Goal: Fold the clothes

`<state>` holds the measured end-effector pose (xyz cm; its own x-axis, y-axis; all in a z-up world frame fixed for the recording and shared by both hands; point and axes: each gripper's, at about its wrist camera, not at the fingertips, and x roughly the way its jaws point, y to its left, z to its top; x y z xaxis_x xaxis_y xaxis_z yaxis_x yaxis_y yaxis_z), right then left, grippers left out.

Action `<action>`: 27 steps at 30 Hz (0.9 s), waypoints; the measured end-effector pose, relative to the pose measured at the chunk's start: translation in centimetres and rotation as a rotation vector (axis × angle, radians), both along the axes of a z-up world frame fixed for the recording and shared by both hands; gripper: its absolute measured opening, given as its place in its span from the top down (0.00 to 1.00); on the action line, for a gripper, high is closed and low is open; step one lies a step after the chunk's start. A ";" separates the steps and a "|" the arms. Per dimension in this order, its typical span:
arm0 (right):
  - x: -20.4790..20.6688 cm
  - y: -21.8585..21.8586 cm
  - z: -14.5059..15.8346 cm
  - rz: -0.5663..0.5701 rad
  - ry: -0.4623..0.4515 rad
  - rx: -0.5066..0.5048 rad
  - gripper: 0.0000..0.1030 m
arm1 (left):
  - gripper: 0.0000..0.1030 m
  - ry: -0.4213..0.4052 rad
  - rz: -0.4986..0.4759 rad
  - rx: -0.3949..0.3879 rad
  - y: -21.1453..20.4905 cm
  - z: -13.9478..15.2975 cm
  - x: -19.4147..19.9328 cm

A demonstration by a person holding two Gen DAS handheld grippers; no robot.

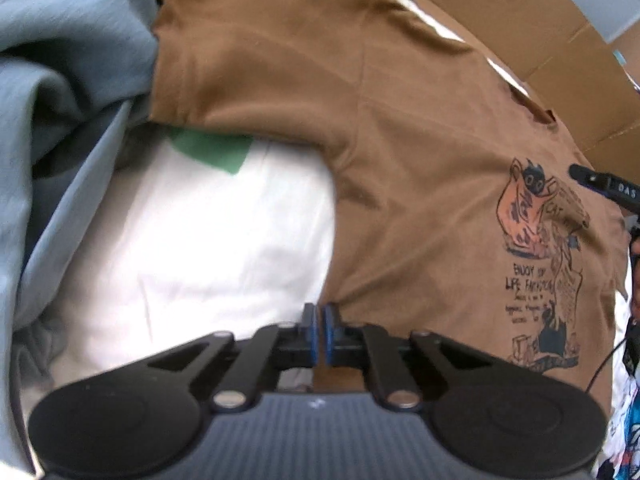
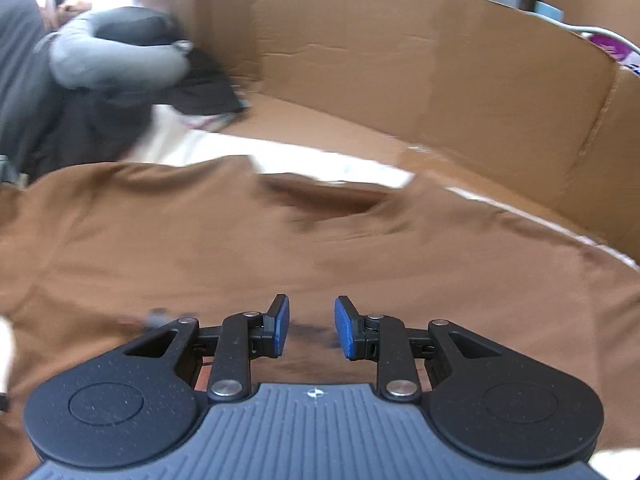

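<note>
A brown T-shirt (image 1: 400,140) with a printed cartoon graphic (image 1: 544,264) lies spread on a white surface (image 1: 192,248). My left gripper (image 1: 320,330) is shut on the shirt's side edge, below the sleeve. In the right wrist view the same brown shirt (image 2: 240,248) fills the foreground, its neck opening (image 2: 332,200) ahead. My right gripper (image 2: 312,326) is open just above the shirt, with nothing between its blue pads. The right gripper's tip (image 1: 600,182) also shows at the right edge of the left wrist view.
A light blue garment (image 1: 60,80) is heaped at the left. A green patch (image 1: 212,148) lies on the white surface. A cardboard wall (image 2: 420,80) stands behind the shirt. Grey and dark clothes (image 2: 112,64) are piled at the back left.
</note>
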<state>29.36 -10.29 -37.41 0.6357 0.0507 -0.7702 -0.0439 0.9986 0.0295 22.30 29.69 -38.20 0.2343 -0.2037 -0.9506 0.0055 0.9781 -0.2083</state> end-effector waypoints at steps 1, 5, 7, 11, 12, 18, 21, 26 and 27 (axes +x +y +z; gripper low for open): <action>0.3 -0.8 -0.1 -0.008 0.001 -0.009 0.69 | 0.99 0.007 -0.010 0.011 -0.2 0.0 -0.2; 1.7 -3.1 0.0 -0.015 -0.007 -0.041 0.69 | 0.96 0.040 -0.044 0.081 -0.6 0.2 -0.7; 2.6 -3.5 0.3 0.000 -0.017 -0.037 0.69 | 0.94 0.047 -0.048 0.116 -0.4 0.8 -0.8; 5.3 -2.5 1.1 0.069 -0.033 0.020 0.69 | 0.82 -0.004 -0.057 0.128 -0.3 3.4 -0.2; 6.0 -2.1 1.3 0.072 -0.025 0.048 0.69 | 0.82 -0.018 -0.057 0.126 -0.3 4.1 0.2; 9.8 1.1 2.4 0.092 -0.021 0.142 0.69 | 0.81 -0.102 -0.076 0.118 -1.0 6.5 4.2; 11.1 2.1 2.3 0.099 0.007 0.182 0.69 | 0.74 -0.163 -0.100 0.121 -1.9 7.6 6.3; 14.4 3.0 1.1 0.056 0.056 0.247 0.69 | 0.72 -0.270 -0.105 0.152 -3.5 8.8 10.5; 15.0 3.2 0.7 0.049 0.069 0.253 0.69 | 0.74 -0.283 -0.102 0.150 -3.9 8.6 11.5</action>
